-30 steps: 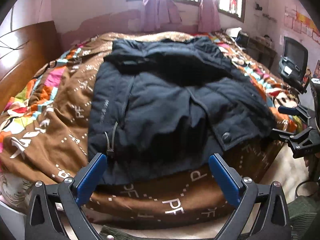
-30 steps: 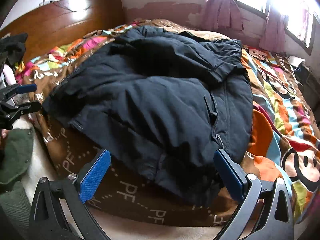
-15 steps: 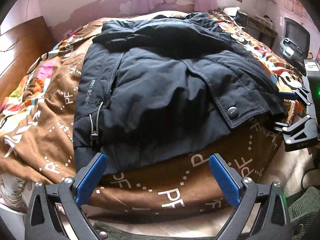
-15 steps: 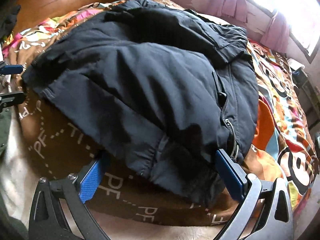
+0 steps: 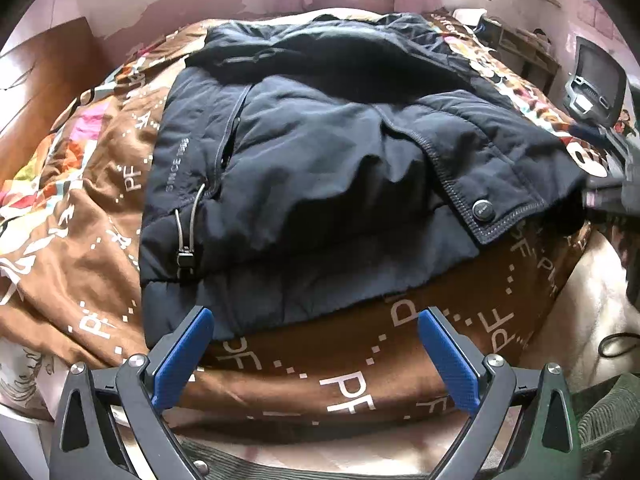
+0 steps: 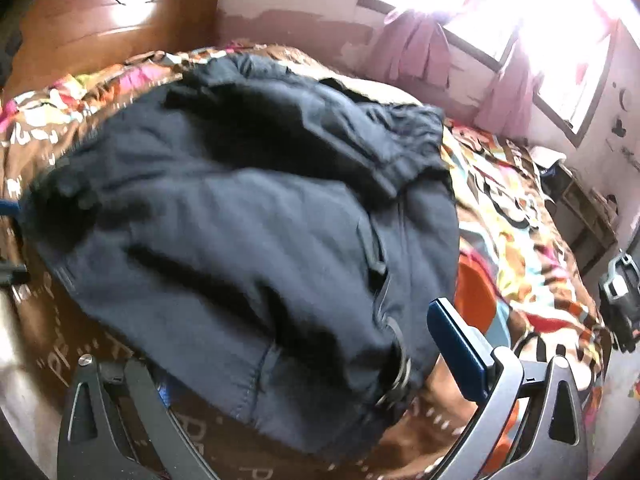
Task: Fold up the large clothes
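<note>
A large dark navy padded jacket lies spread flat on a bed, filling the centre of the left wrist view. Pale lettering runs along its left edge, a grey drawcord with a toggle hangs at lower left, and a flap with a round snap button sits at right.

The jacket lies on the bedspread; headboard at ten o'clock, window at one o'clock behind, left gripper at six o'clock before its hem
</note>
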Action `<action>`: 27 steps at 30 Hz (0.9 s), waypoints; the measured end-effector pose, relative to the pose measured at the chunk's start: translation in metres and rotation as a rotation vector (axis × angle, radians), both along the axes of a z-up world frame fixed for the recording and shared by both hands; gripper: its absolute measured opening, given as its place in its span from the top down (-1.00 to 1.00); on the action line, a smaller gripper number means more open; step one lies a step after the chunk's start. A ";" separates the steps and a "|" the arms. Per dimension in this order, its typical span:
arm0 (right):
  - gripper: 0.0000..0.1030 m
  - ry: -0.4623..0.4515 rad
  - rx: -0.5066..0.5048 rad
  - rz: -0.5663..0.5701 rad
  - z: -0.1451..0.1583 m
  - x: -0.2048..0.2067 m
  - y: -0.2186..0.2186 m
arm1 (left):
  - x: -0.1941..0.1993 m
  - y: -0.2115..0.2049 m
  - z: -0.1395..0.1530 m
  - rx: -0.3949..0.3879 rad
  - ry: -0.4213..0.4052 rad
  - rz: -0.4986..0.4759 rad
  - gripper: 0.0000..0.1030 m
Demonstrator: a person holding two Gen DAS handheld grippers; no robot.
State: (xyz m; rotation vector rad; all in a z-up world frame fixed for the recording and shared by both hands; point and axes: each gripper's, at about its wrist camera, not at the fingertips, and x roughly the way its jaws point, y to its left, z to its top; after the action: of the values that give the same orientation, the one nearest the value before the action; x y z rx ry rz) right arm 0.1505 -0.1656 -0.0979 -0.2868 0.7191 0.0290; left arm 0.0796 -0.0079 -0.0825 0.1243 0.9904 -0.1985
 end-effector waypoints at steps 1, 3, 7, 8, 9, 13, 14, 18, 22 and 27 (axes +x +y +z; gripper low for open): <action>-0.97 -0.002 0.033 0.008 0.007 0.005 -0.003 | 0.000 0.000 0.002 0.002 -0.008 -0.004 -0.99; -0.97 -0.011 0.107 0.012 0.024 0.012 -0.009 | -0.005 -0.002 0.007 0.011 -0.044 -0.014 -0.99; -0.97 -0.021 0.209 0.007 0.041 0.027 -0.021 | -0.015 -0.007 0.019 0.025 -0.124 -0.041 -0.99; -0.97 -0.018 0.231 0.004 0.043 0.031 -0.023 | -0.017 -0.009 0.022 0.047 -0.152 -0.046 -0.99; -0.97 -0.013 0.251 0.001 0.043 0.036 -0.025 | -0.018 -0.011 0.023 0.071 -0.175 -0.049 -0.99; -0.97 -0.005 0.315 -0.015 0.038 0.045 -0.032 | -0.016 -0.026 0.016 0.182 -0.202 -0.080 -0.99; -0.97 -0.003 0.328 -0.020 0.036 0.045 -0.032 | -0.013 -0.030 0.012 0.209 -0.196 -0.082 -0.99; -0.97 0.012 0.376 -0.034 0.030 0.047 -0.037 | -0.005 -0.042 -0.001 0.277 -0.174 -0.119 -0.99; -0.97 0.025 0.402 -0.038 0.029 0.052 -0.041 | -0.004 -0.053 -0.012 0.336 -0.176 -0.154 -0.99; -0.97 0.037 0.391 -0.023 0.028 0.053 -0.037 | 0.009 -0.052 -0.028 0.362 -0.118 -0.141 -0.99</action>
State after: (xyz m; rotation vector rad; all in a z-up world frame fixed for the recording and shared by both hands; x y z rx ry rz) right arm 0.2032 -0.2029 -0.0703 0.0963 0.7365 0.1517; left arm 0.0881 -0.0603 -0.1109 0.5317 0.8930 -0.1374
